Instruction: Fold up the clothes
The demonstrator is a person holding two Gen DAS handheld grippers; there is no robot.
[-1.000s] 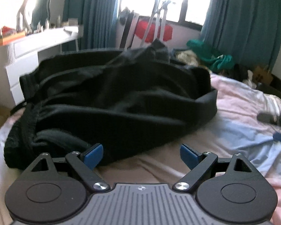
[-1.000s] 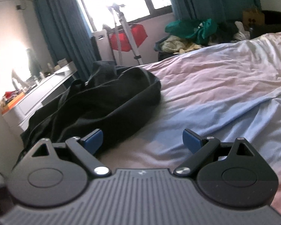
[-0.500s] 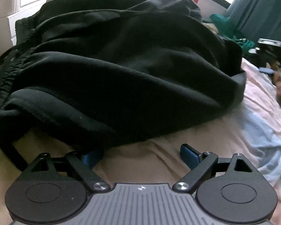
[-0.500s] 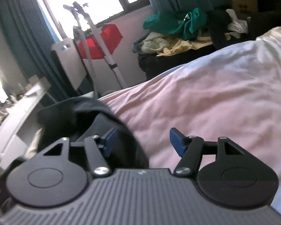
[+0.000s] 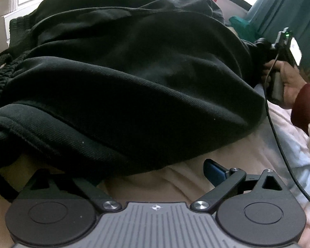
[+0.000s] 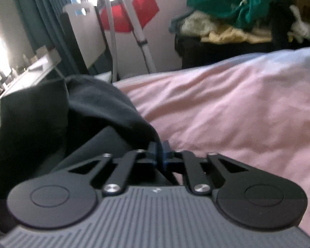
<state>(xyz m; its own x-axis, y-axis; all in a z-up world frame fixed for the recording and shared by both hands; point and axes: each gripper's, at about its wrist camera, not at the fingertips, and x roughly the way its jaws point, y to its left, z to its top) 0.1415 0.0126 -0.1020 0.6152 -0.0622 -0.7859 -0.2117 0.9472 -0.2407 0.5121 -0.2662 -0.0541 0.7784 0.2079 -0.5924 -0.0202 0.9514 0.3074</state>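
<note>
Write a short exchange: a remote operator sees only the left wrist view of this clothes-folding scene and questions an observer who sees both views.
Operator: The right hand is at the far edge of the black garment. Has it grabbed hold?
Observer: Yes. The right gripper has just closed its jaws, and the pads pinch a fold of the fabric.
Operator: I see green clothes past the bed. Is there more laundry?
Observer: Yes. They are heaped over yellow clothes on a dark stand.

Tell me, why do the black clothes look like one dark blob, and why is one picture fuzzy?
Left wrist view: bright window behind, so the black garment shows only faint folds. Right wrist view: smeared throughout, with the red thing and clothes pile soft.
</note>
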